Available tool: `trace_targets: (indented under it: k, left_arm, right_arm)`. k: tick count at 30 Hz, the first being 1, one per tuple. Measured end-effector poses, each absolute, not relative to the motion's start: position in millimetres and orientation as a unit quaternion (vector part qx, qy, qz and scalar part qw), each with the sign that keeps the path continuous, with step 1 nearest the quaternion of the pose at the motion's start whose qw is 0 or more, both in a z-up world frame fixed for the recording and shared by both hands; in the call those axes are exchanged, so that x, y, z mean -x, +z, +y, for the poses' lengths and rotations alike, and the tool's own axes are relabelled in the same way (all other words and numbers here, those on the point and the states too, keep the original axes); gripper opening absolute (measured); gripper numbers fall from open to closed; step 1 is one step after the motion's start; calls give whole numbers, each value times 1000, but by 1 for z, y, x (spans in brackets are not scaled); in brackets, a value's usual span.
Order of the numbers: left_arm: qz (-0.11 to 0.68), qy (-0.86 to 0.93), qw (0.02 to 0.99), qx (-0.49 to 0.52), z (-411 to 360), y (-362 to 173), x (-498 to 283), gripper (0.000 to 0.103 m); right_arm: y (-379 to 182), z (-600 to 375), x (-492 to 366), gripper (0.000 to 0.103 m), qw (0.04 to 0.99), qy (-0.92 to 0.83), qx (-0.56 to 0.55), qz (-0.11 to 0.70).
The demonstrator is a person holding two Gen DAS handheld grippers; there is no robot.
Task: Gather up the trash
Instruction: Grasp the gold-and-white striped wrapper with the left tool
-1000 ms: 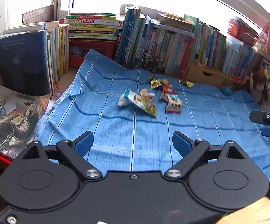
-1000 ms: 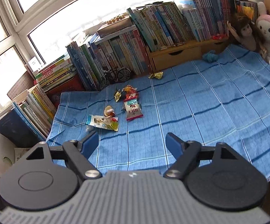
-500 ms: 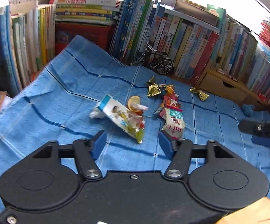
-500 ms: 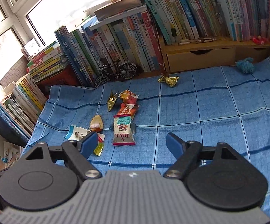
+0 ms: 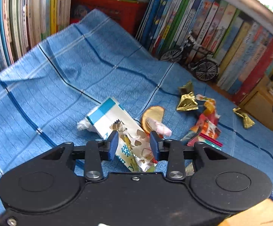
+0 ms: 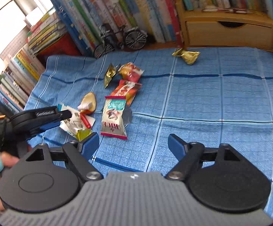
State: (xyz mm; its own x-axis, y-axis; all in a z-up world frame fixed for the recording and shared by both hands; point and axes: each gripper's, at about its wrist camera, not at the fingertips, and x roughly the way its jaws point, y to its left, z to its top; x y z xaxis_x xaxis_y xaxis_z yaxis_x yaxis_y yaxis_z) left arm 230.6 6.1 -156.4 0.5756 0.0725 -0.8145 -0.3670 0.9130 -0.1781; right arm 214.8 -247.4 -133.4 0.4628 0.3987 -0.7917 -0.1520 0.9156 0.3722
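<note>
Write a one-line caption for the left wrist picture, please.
Left gripper closing around a white-and-blue snack wrapper on a blue checked cloth, more wrappers scattered beside it, books lining the back.

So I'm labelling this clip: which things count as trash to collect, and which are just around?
Trash: white-blue packet, gold wrappers, red-orange wrappers, rice snack packet.
Just around: books, model bicycle, wooden drawer, blue cloth.

Bright daylight comes in from the window (image 6: 6, 1) at the top left of the right view, and it glows white there. The blue cloth (image 5: 102, 71) looks bright and even, with soft shadows only. Both pictures bend at the edges like a fish's eye. The books (image 5: 28, 17) on the left look smeared and blurry. The corners go dark.
</note>
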Motion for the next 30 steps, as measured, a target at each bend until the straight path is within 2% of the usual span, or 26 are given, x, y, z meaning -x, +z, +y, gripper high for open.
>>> trace_targets:
  k: [3,4,5,13,16,19,21,23,26,30]
  left_arm:
    - [457,130,864,166,5,-169,-240,33]
    - [462,131,861,166,4,-172,-241,27]
    - [463,129,861,167,4,-173,-241,9]
    - [431,104,887,133,2,-138,-211,9]
    - [424,108,889,134,7,-129,-199,9]
    - [421,113,889,140,13,-122,-188,9]
    - [420,118,889,138,15,-119,-183,9]
    - [420,121,889,137,17,-117,-178,9]
    - [419,122,889,136,18,-115,-172,9]
    - [415,121,893,129,16,-112,-165,9]
  right_arm:
    - [-139,-238,-222,88,842,180,-116,495]
    - [-141,-236,-224,88,840,184,-116,497]
    - [-143,-232,-228,88,838,188,-117,498]
    - [-168,-201,-262,88,827,180,-138,514]
    - [-180,-190,-271,94,831,155,-130,518]
    - [-189,-186,-274,94,828,153,-131,523]
    - [-192,-186,-274,89,826,160,-141,522]
    - [-192,-185,-274,74,826,159,-140,523]
    - [-190,-185,-273,61,825,162,-147,521]
    - [-188,-183,-272,53,824,171,-145,520]
